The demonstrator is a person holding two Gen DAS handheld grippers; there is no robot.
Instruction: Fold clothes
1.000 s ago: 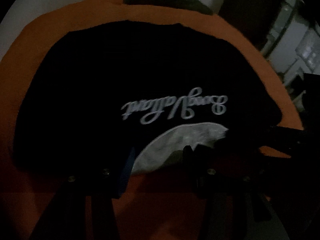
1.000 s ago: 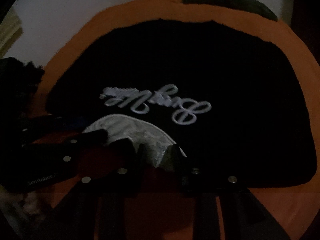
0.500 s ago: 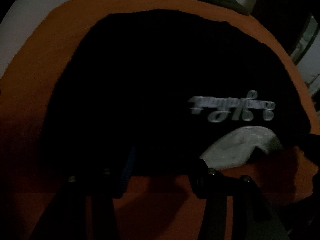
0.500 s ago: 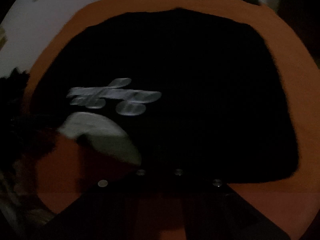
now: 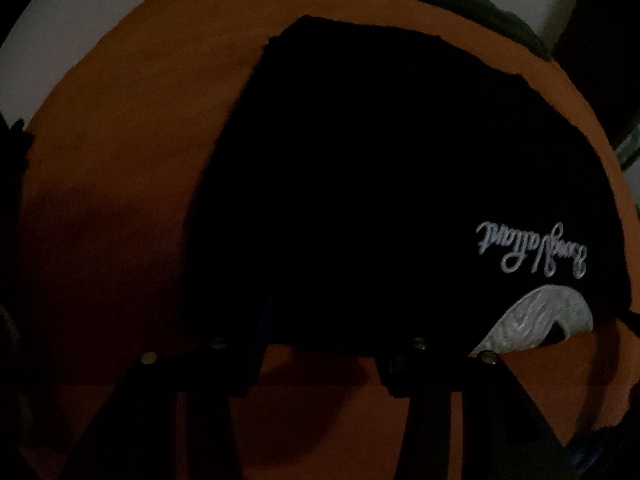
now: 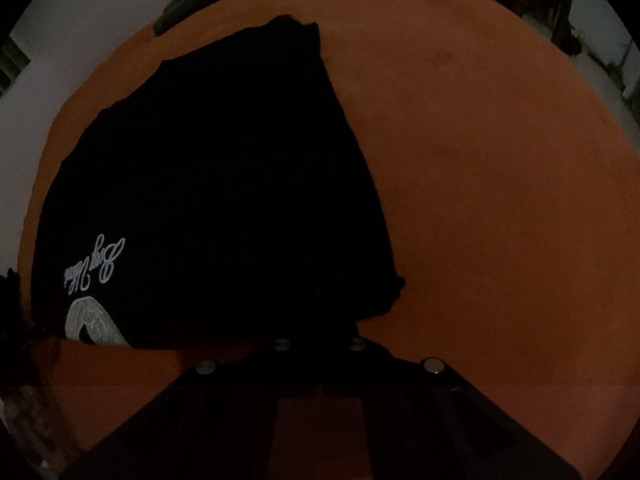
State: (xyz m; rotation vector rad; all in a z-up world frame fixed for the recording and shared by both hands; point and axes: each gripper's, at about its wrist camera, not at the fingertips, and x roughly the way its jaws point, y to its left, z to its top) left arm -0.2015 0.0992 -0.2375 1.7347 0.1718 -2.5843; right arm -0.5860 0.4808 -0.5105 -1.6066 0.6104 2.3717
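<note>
A black shirt (image 5: 400, 200) with white script lettering (image 5: 532, 252), too mirrored to read, lies flat on the orange cloth (image 5: 120, 160), the left gripper (image 5: 320, 344) parted over its near hem and the right gripper (image 6: 320, 344) closed on nothing.

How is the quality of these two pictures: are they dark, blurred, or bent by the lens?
Left wrist view: very dim, the black garment shows no folds, yet the white script is sharp; the orange cloth curves from fisheye distortion. Right wrist view: equally dark, not blurred, edges bent round; the right claw is almost a silhouette.
</note>
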